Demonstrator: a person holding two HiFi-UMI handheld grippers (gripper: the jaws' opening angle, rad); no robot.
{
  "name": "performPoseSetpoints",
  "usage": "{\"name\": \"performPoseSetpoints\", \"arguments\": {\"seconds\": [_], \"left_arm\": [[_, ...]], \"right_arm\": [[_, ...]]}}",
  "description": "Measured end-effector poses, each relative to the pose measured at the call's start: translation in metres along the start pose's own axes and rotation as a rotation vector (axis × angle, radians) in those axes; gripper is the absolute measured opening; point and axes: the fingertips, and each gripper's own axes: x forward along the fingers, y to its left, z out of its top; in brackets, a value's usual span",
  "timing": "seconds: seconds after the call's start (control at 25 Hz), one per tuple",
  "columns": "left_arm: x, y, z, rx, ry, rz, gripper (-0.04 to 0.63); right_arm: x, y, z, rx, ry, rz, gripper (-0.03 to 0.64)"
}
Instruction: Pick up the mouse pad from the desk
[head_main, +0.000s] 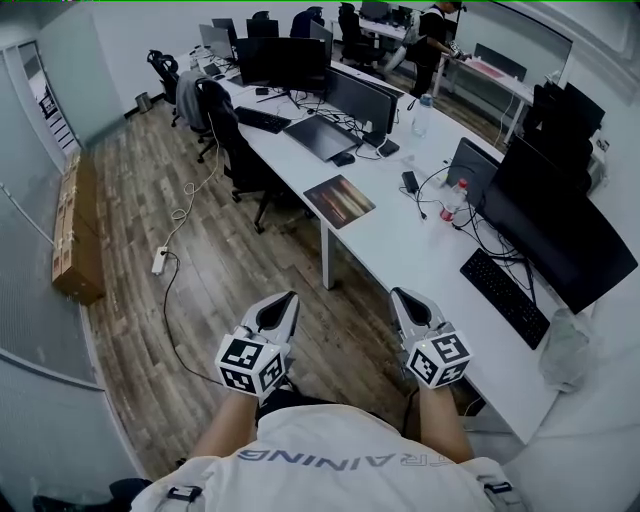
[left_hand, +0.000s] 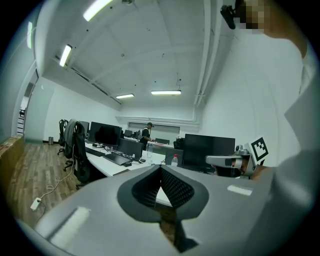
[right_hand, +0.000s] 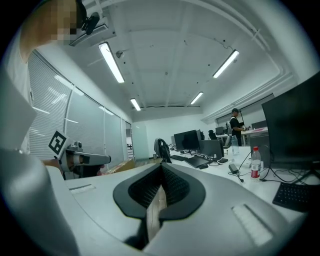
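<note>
The mouse pad (head_main: 339, 200), a rectangle printed in dark orange and brown, lies flat near the front edge of the long white desk (head_main: 395, 255). Both grippers hang over the wooden floor, short of the desk and well apart from the pad. My left gripper (head_main: 291, 297) has its jaws shut with nothing between them, tips meeting in the left gripper view (left_hand: 161, 168). To its right, my right gripper (head_main: 396, 293) is shut and empty too (right_hand: 161, 165). Each gripper shows at the side of the other's view.
A black keyboard (head_main: 505, 296) and a large monitor (head_main: 565, 230) stand on the desk at the right, beside a water bottle (head_main: 455, 199) and cables. An office chair (head_main: 228, 140) stands left of the desk. A power strip (head_main: 159, 260) lies on the floor. A person (head_main: 432, 42) stands far back.
</note>
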Motion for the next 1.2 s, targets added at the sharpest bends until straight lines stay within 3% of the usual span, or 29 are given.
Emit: {"name": "performPoseSetpoints", "arguments": {"seconds": [0.28,0.6,1.2], "left_arm": [[-0.001,0.005,-0.001,-0.004,0.009,0.007,0.0],[0.008,0.03,0.003,-0.016,0.017,-0.002,0.0],[0.068,0.183,0.026,-0.063,0.049,-0.035,0.0]], "right_arm": [[0.004,0.0,0.008,0.049,-0.048,0.011,0.014],[0.036,0.0,0.005,0.041,-0.004,0.009,0.014],[0.206,0.025,0.028,-0.048,0.046,0.022,0.013]]}}
